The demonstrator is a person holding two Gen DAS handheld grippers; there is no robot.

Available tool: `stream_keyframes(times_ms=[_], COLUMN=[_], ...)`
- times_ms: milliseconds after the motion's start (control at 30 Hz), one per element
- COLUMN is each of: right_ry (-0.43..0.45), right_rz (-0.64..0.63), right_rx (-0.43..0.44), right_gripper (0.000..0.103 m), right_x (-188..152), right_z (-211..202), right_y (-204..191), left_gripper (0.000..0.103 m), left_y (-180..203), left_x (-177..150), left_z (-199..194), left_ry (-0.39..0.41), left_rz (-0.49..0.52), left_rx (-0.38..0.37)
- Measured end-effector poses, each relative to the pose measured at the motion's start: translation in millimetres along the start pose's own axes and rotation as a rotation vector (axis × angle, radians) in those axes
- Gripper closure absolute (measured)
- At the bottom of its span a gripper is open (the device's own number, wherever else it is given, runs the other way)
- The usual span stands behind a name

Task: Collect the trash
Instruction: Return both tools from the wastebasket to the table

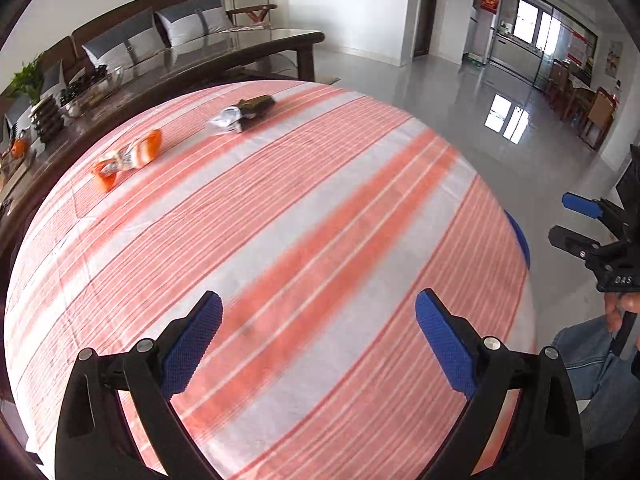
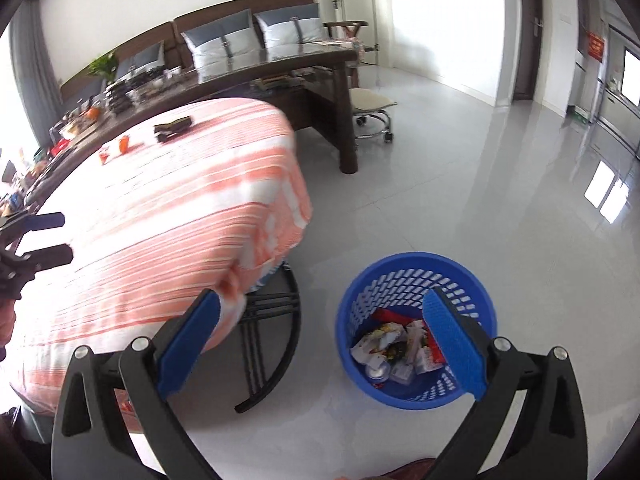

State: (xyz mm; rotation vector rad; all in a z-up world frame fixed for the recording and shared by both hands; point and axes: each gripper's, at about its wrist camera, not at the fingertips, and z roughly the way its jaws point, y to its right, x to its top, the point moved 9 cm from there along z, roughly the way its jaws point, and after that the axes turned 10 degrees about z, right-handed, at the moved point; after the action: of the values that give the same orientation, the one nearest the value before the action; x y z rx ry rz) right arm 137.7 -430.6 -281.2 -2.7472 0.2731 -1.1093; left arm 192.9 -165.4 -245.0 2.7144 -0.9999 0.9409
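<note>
An orange wrapper (image 1: pixel 128 157) and a dark brown and silver wrapper (image 1: pixel 243 113) lie at the far side of the round table with the orange-striped cloth (image 1: pixel 304 248). My left gripper (image 1: pixel 318 312) hangs over the near part of the cloth, open and empty. My right gripper (image 2: pixel 322 312) is open and empty beside the table's edge, above the floor and the blue basket (image 2: pixel 416 276), which holds several crumpled wrappers (image 2: pixel 400 344). Both table wrappers show small in the right wrist view: the orange wrapper (image 2: pixel 114 150) and the dark wrapper (image 2: pixel 173 127).
A dark wooden coffee table (image 1: pixel 208 60) with dishes stands behind the round table, and a sofa (image 2: pixel 224 36) behind that. A small wheeled stool (image 2: pixel 372 112) stands on the glossy grey floor (image 2: pixel 480 200). The person's jeans (image 1: pixel 592 364) show at the right.
</note>
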Motion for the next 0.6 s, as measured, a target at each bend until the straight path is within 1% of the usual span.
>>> stream_keyframes(times_ms=[100,167,233,300,433,500,600], right_ry=[-0.045,-0.077,-0.093,-0.109,-0.138,-0.147,-0.168], right_rz=[-0.091,-0.145,-0.193,-0.219,-0.216,-0.221,-0.227], right_rx=[0.087,0.126,0.144,0.139,0.117,0.095,0.062], right_gripper=[0.005,0.005,0.005,0.005,0.005,0.005,0.005], right_x=[1,5,13,20,25,27,23], right_z=[8,19,34,54,87,100,111], right_y=[-73,-116,-150,-175,-203,-206,-202], left_gripper=[0.007,0.007,0.007,0.007,0.007,0.007,0.005], left_y=[-50,-73,-90,-103,-124,-128,-128], left_x=[-18,-26,-32,-38,-46,-48,-49], left_z=[-4,-6,-4,0,9,15,17], left_ry=[-0.010,-0.011,-0.015,-0.025,-0.049,-0.063,-0.047], left_rz=[-0.053,-0.071,-0.074,-0.076,-0.087,-0.091,-0.113], left_rx=[0.043,0.063,0.081,0.093,0.103,0.100,0.084])
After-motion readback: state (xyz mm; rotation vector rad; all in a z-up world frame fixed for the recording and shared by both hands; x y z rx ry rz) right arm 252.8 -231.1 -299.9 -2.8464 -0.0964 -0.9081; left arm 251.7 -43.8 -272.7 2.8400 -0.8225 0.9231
